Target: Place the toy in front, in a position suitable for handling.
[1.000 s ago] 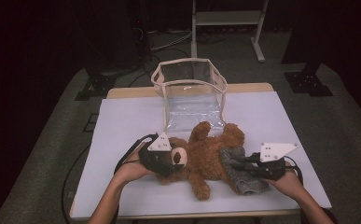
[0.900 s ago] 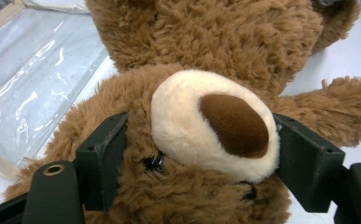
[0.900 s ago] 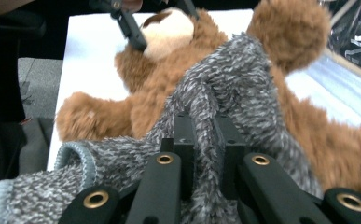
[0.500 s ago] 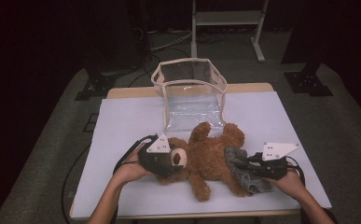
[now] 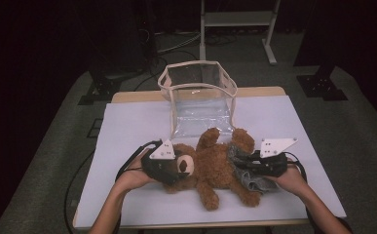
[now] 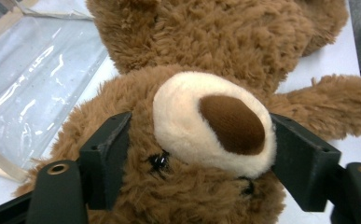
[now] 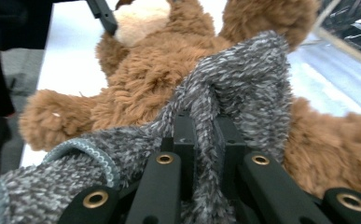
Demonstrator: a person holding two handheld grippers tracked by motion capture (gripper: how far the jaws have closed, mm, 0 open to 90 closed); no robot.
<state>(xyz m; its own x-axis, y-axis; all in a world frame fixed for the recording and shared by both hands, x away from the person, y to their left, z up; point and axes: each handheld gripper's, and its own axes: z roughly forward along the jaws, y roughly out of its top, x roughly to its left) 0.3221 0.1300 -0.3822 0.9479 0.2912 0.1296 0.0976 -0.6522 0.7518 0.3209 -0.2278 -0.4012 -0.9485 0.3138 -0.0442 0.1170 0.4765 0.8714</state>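
Clear plastic bag holds nothing; fingers clamp teddy bear head and grey garment.

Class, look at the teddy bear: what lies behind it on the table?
Behind the teddy bear stands a clear bag, open-topped, apparently empty; its lower front edge is hidden by the bear.

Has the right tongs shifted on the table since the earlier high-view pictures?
Yes, slightly. The right tongs, shut on the grey garment, have edged left, toward the teddy bear.

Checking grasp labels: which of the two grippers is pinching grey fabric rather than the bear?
The right gripper: its jaws are shut on the grey knit garment. The left gripper clamps the teddy bear's head.
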